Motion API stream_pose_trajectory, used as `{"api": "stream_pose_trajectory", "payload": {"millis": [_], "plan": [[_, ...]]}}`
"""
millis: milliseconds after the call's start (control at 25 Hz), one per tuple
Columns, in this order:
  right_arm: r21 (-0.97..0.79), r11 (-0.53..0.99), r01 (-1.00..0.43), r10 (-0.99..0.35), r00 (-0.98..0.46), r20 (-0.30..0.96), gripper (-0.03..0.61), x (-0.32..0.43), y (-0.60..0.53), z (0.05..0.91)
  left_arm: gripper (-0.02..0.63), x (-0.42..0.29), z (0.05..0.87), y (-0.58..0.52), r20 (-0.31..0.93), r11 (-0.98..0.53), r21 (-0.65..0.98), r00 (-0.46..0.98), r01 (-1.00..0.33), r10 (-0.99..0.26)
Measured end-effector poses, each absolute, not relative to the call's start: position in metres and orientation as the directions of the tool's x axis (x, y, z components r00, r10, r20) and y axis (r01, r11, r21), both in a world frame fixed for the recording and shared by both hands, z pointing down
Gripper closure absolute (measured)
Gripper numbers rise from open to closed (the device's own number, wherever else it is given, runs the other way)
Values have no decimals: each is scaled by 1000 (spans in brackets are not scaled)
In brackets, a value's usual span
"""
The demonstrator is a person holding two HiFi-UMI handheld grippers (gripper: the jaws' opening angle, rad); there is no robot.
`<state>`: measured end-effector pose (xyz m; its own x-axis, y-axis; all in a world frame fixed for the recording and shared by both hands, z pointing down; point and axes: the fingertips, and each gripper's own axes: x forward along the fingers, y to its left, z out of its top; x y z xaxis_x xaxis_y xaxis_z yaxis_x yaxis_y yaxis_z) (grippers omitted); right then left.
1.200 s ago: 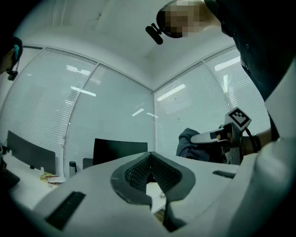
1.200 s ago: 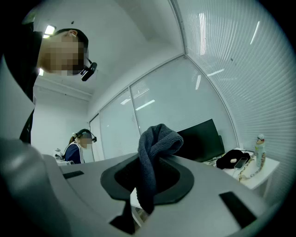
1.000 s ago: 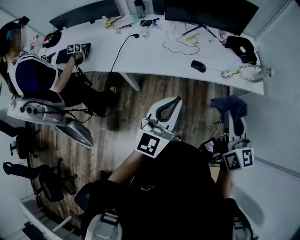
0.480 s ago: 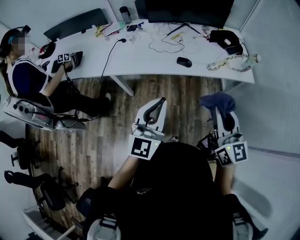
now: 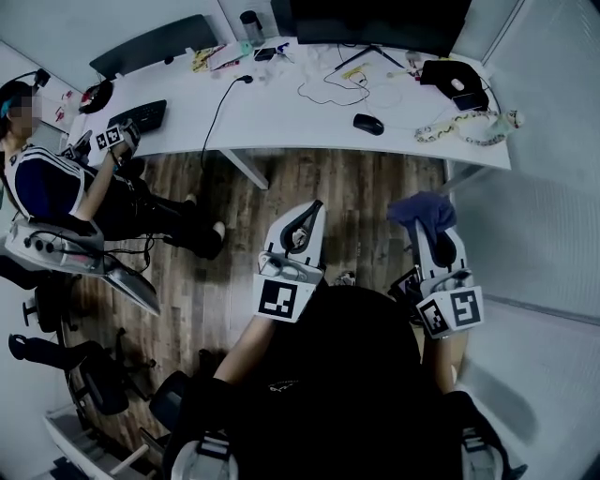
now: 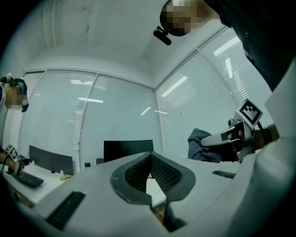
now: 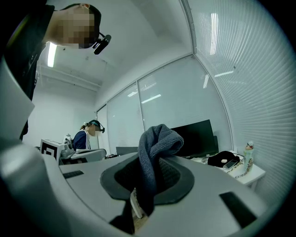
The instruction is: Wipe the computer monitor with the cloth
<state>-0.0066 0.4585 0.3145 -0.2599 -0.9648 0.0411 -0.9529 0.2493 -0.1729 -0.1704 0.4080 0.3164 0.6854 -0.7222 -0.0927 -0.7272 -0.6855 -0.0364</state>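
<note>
Cloth (image 5: 424, 208), dark and bunched, is clamped between the jaws of my right gripper (image 5: 439, 246). A fold stands up past the jaw tips. I hold it over the wood floor, short of the desk (image 5: 281, 108), near the desk's right end. My left gripper (image 5: 309, 214) is also short of the desk, level with its middle, with its jaw tips together and nothing between them. The monitor (image 5: 380, 23) stands at the desk's far edge, well apart from both grippers. A mouse (image 5: 368, 123) lies on the desk in front of the monitor. Another person (image 5: 56, 183) sits at the desk's left end.
</note>
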Motion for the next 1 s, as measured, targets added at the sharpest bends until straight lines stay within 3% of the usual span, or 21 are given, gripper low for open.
{"api": "stream_pose_trajectory", "payload": {"millis": [1000], "plan": [[-186,163,-969,-976,-185,113,511,-7,261,322,606,-166,317,198,-152,-741,29,729,-671,-667]]}}
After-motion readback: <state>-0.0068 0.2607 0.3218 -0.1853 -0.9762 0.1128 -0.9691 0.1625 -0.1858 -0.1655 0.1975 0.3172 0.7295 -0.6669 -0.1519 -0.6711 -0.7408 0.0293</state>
